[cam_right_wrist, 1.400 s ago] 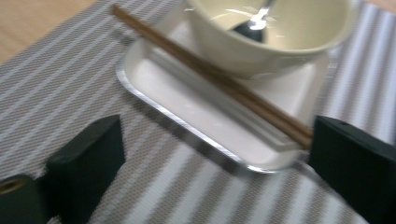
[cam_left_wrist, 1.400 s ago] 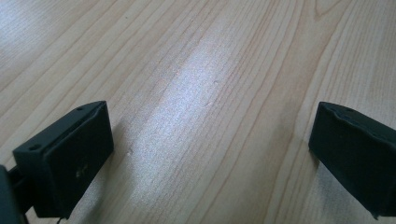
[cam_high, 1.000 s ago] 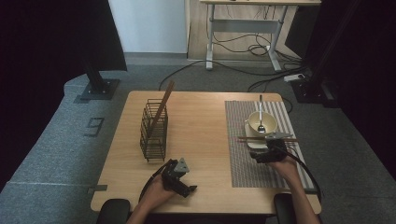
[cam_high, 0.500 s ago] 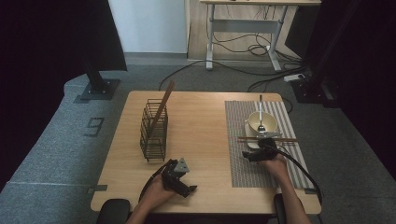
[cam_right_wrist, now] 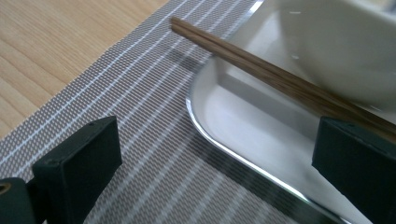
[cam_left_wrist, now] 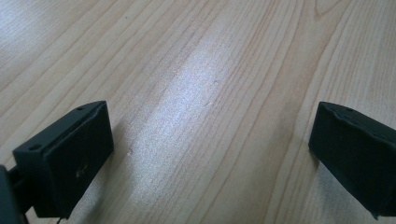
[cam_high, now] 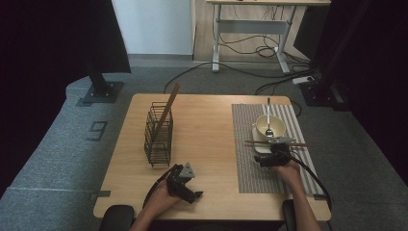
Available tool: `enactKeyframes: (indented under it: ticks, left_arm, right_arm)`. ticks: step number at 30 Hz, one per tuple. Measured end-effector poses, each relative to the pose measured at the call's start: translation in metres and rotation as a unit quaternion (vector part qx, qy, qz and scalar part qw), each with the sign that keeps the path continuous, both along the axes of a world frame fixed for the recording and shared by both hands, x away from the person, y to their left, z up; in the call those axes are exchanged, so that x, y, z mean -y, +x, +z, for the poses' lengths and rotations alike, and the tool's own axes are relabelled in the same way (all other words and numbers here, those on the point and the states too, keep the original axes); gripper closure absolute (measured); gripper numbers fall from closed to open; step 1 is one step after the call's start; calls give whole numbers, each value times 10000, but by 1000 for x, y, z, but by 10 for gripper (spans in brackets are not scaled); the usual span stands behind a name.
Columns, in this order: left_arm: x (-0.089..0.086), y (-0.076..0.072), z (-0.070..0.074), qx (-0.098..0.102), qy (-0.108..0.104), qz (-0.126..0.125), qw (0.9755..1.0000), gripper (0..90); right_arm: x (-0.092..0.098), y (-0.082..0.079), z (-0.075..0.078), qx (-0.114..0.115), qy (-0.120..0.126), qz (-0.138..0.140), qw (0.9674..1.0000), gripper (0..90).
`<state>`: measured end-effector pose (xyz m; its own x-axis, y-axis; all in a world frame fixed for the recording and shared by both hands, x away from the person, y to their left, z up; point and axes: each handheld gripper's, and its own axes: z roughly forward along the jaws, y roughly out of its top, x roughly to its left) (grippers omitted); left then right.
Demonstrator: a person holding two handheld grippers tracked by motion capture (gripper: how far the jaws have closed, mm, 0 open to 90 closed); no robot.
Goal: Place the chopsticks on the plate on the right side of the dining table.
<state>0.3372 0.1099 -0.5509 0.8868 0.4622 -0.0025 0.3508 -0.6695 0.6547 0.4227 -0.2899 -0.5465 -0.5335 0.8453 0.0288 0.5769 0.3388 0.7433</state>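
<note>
A pair of brown chopsticks (cam_high: 275, 143) lies across a white square plate (cam_high: 260, 147), just in front of a cream bowl (cam_high: 269, 126) that holds a spoon (cam_high: 268, 115). My right gripper (cam_high: 270, 157) sits low on the striped placemat (cam_high: 250, 168), just short of the plate, and is open. In the right gripper view the chopsticks (cam_right_wrist: 261, 70) cross between my jaws (cam_right_wrist: 215, 158) above the plate (cam_right_wrist: 243, 121), next to the bowl (cam_right_wrist: 336, 42). My left gripper (cam_high: 186, 186) rests near the front edge, open (cam_left_wrist: 210, 154) over bare wood.
A black wire basket (cam_high: 158, 137) stands on the left half of the table (cam_high: 207, 125), with one wooden stick (cam_high: 168, 108) leaning out of it. Cables trail from both grippers toward the person. The placemat (cam_right_wrist: 140, 107) covers the right part of the table.
My right gripper has drawn back slightly, left and toward the person, from the chopsticks. The left gripper has stayed put.
</note>
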Motion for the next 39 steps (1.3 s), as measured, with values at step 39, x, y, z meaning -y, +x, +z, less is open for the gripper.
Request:
enactKeyframes:
  ticks: [39]
  left_arm:
    - [0, 1, 0, -6, 7, -25, 10000, 0]
  right_arm:
    - [54, -9, 12, 550, -278, -1082, 9922, 27]
